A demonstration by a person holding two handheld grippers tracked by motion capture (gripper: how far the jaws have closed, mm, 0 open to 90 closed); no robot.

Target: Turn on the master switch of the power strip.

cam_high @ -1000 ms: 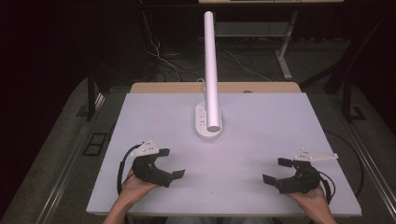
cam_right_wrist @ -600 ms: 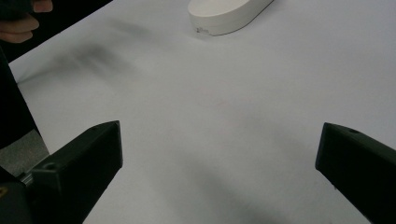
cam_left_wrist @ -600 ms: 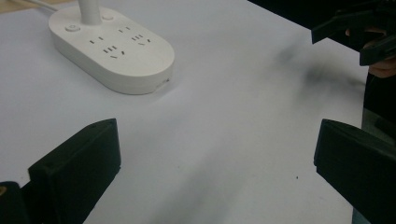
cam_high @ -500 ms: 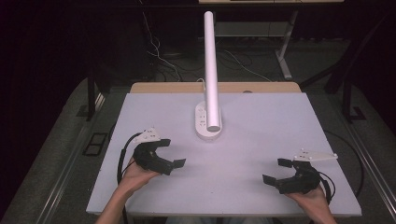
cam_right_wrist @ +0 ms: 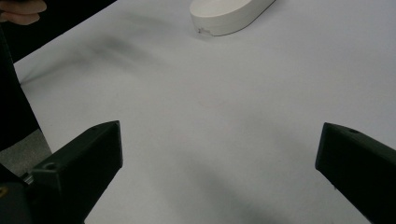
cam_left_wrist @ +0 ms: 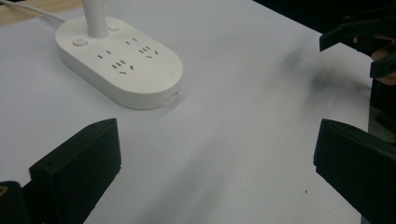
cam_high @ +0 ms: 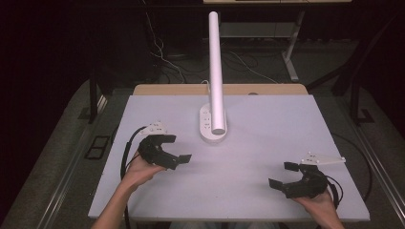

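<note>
In the high view, the white power strip base [cam_high: 210, 125] is sitting at the centre of the frame on the pale table [cam_high: 267, 143], slightly above the middle, with a white tube [cam_high: 216, 67] rising from it toward the top edge of the picture and a thin white cord running off its upper end toward the wooden strip at the table's far edge. The left gripper [cam_high: 175, 150] is hovering in the lower left of the frame, just left of and below the base, near it but not touching it, with its jaws standing wide apart and holding nothing; the person's left hand [cam_high: 138, 169] is gripping it from below. The right gripper [cam_high: 282, 175] is resting in the lower right of the frame, well apart from the base, its jaws also spread wide and gripping nothing, with the right hand [cam_high: 317, 198] showing behind it at the bottom edge. In the left gripper view, the base [cam_left_wrist: 119, 63] is lying in the upper left of the frame, its socket holes and a round button facing up, beyond the gap between the two black jaws. In the right gripper view, one end of the base [cam_right_wrist: 229, 13] is showing at the top centre of the frame, far beyond the widely parted jaws.
</note>
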